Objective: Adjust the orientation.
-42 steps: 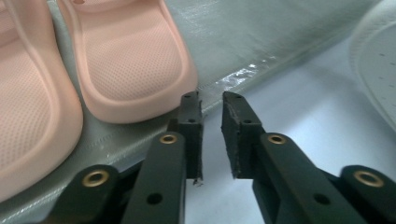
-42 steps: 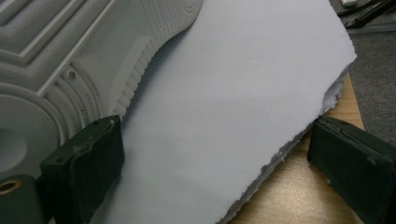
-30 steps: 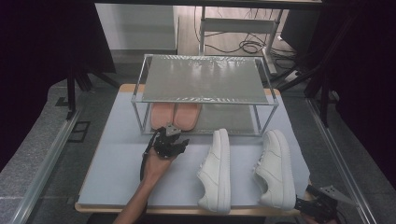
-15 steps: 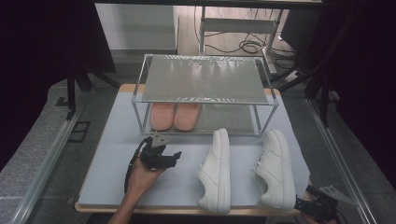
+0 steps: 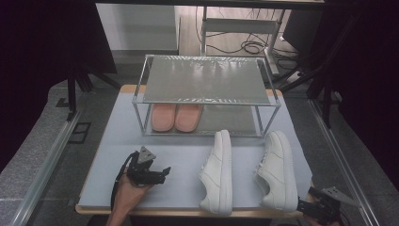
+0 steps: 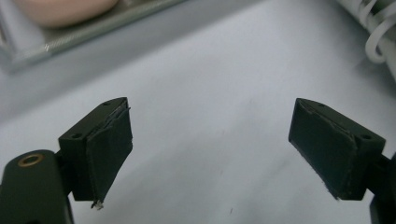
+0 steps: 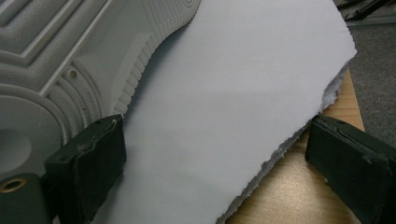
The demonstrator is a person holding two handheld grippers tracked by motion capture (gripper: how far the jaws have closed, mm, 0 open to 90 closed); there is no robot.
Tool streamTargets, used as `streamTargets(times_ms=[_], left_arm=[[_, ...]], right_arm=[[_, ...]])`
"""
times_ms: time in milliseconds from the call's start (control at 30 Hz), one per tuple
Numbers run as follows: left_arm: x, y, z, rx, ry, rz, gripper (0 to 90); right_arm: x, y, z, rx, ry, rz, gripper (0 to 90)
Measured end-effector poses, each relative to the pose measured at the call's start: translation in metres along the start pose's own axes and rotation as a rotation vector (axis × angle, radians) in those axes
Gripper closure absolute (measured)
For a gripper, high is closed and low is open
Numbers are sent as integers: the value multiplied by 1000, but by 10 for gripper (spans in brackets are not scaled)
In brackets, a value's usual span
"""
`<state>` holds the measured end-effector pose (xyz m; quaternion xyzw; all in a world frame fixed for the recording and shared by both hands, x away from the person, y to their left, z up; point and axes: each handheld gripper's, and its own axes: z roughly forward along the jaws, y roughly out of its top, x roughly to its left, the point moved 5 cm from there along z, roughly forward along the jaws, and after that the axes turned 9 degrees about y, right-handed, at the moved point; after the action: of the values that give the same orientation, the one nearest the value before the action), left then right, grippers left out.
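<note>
Slippers point(image 5: 176, 117) sit side by side on the rack's point(image 5: 207, 100) lower shelf, at its left end, so I judge that half of the job done. A second ago my left gripper point(image 5: 159, 175) was up near the rack front by the slippers; half a second ago it was already backing off, and now it hangs low over the mat point(image 5: 117, 141), near the front left of the bench point(image 5: 282, 214), turned toward the sneakers. I read that as the placing finished and the reach for the left sneaker point(image 5: 217, 172) begun.

In the left gripper view the jaws stand wide apart with nothing between them, only bare mat point(image 6: 210, 116) below; a slipper's toe point(image 6: 65, 10) and the rack's rail point(image 6: 93, 35) lie ahead at the top left, and white laces point(image 6: 373, 32) poke in at the top right.

The two sneakers lie on their sides on the mat in front of the rack, the right sneaker point(image 5: 277, 170) close to the mat's right edge, the two just apart. My right gripper point(image 5: 313, 207) waits at the bench's front right corner and has not moved over the last second. Its own view shows the jaws wide open and empty, the sneaker's sole point(image 7: 60, 60) just beside the left jaw, the mat's torn edge point(image 7: 299, 135) and bare wood point(image 7: 299, 186) under the right one.
</note>
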<state>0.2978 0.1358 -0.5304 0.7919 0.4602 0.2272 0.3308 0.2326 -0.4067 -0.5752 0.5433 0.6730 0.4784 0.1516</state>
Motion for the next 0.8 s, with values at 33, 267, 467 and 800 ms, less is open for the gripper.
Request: streamTargets(times_ms=[33,267,467,800], left_arm=[[1,-3,-1,1,-7,-9,134],[10,-22,-7,10,16,-11,121],[19,-36,-5,42,44,-8,123],[27,-44,-3,56,83,-1,120]], right_arm=[[0,0,-1,7,-1,5,71],[1,2,-6,63,14,39,112],[3,6,-7,105,-5,45,147],[10,22,-21,108,-39,-12,416]])
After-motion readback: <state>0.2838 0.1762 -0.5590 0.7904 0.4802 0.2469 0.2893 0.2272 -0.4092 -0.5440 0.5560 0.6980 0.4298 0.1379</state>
